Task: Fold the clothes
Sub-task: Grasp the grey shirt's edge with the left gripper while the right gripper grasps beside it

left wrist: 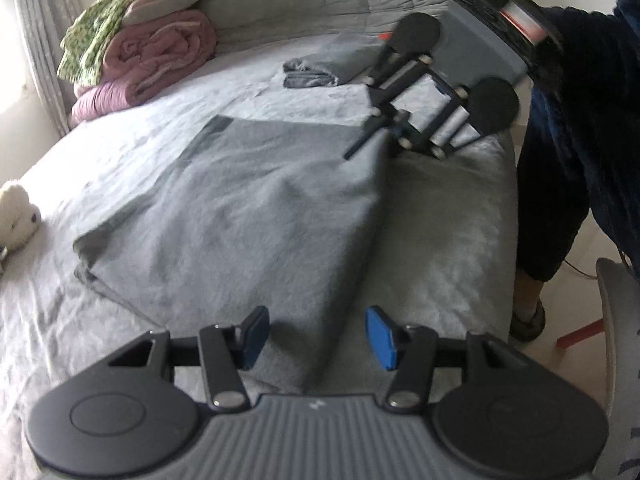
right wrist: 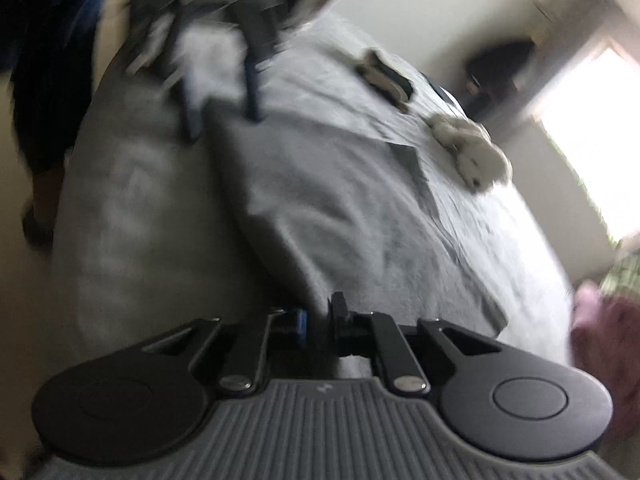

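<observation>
On bed, grey garment lies spread flat, mid-fold; right claw pinched on its near edge; left claw apart over opposite corner, gripping nothing; next: close left claw, lift both edges together, carry across.

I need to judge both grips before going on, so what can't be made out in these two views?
- Right gripper: right wrist view is motion-blurred; jaws nearly shut at the grey garment's edge, a pinch isn't clear.
- Left gripper: open over the garment's near corner; its own body hides any contact.
- Folded clothes: left wrist view, too small to identify.
- Person: cut off by the right edge.
</observation>
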`<state>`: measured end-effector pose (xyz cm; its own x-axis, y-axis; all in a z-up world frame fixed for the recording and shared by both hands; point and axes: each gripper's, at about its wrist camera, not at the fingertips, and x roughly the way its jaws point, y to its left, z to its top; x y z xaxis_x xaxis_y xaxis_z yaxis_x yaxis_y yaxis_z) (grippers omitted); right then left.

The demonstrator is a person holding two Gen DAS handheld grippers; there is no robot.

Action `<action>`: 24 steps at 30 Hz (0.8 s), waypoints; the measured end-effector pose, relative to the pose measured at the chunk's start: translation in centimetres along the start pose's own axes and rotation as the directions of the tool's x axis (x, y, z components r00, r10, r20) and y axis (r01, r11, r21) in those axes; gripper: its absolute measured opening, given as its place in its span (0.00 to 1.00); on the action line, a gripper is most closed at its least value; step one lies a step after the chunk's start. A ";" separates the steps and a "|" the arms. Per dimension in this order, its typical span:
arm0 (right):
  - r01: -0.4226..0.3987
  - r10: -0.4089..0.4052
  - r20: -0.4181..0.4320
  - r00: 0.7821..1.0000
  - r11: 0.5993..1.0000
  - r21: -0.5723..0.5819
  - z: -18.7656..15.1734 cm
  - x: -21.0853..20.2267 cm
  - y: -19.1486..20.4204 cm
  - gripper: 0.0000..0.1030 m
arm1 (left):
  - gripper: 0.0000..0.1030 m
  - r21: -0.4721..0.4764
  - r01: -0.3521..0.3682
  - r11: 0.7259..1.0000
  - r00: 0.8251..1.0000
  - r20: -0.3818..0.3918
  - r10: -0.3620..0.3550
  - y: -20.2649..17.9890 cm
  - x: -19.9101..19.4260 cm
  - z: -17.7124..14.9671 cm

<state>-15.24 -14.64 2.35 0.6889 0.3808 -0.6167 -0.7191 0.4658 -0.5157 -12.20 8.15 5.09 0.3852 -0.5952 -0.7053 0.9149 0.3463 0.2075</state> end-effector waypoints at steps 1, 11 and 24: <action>-0.006 0.005 0.009 1.000 0.999 0.035 0.1 -0.2 -0.7 0.09 | 0.54 0.011 -0.005 1.000 1.000 0.004 0.005 -0.2 0.0 0.1; -0.053 0.042 0.046 0.998 0.960 0.273 1.4 -0.2 -4.4 0.09 | 0.58 0.112 -0.156 0.981 0.988 0.024 0.154 -1.9 0.6 1.3; -0.061 0.043 0.061 0.997 0.944 0.325 1.0 -1.4 -5.2 0.09 | 0.11 0.047 -0.289 0.956 0.956 0.055 0.287 -0.2 -0.1 2.2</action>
<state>-12.33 -16.76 6.50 0.6616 0.4483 -0.6011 -0.6908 0.6762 -0.2560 -12.14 6.59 6.60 0.6373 -0.5096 -0.5781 0.7690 0.4690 0.4343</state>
